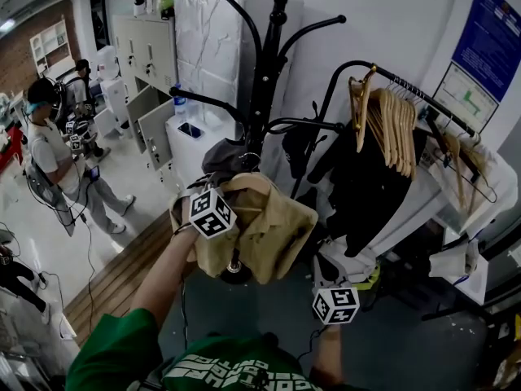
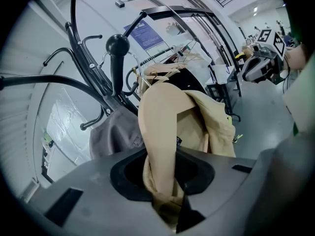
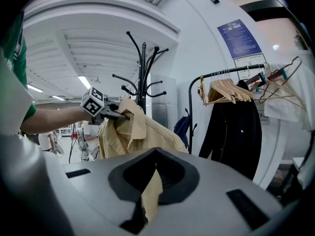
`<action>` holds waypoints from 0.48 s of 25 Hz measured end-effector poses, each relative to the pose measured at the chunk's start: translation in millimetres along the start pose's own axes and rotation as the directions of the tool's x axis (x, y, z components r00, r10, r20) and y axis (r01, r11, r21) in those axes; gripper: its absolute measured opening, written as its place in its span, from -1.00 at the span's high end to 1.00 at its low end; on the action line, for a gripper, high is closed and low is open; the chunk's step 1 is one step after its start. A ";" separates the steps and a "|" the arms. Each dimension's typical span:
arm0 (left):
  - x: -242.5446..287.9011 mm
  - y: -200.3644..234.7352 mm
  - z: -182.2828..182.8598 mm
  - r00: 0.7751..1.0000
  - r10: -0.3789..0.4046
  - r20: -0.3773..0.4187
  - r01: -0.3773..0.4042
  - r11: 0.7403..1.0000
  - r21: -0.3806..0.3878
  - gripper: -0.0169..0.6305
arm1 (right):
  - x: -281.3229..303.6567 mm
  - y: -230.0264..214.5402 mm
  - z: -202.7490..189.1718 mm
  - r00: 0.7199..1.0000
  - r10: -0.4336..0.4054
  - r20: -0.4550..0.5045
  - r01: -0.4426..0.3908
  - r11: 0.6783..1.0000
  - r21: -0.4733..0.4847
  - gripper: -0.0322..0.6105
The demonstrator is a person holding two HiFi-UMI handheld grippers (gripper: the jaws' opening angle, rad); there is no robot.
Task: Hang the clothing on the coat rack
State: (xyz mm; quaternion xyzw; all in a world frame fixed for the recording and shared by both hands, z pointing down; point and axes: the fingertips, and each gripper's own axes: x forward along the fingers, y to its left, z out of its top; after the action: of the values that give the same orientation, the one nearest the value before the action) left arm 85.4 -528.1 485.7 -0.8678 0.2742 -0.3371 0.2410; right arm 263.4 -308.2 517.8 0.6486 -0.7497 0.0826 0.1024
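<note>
Tan shirt [image 1: 260, 235]: soft, light, I judge. My left tongs [image 2: 165, 208] clamp the collar, right tongs [image 3: 147, 205] an edge; coat rack [image 1: 264, 96] at 12 o'clock.

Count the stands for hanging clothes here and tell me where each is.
2. The black coat rack stands in the middle, behind the tan shirt. The garment rail is to its right, carrying wooden hangers and a black garment. Others may be out of frame.

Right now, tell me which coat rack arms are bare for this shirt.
Bare for the tan shirt: the upper arms of the coat rack, above the grey garment. Crowded: the lower hooks around that garment, and the rail beside it, packed with wooden hangers and a black coat.
</note>
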 end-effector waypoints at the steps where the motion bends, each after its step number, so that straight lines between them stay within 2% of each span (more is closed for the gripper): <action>1: 1.6 -0.1 -2.0 1.000 -0.002 -0.002 0.002 1.000 0.000 0.64 | 0.6 0.3 -0.4 1.000 0.000 -0.002 0.000 1.000 0.000 0.88; 12: 15.4 1.1 -24.0 1.000 -0.009 -0.024 0.008 1.000 -0.025 0.64 | 3.3 2.9 -12.1 0.999 0.004 -0.038 -0.003 1.000 0.004 0.88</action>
State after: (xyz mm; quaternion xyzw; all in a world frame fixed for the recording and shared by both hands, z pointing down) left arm 77.4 -544.4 507.9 -0.8678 0.2776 -0.3452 0.2252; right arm 260.6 -307.8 530.3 0.6458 -0.7486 0.0966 0.1151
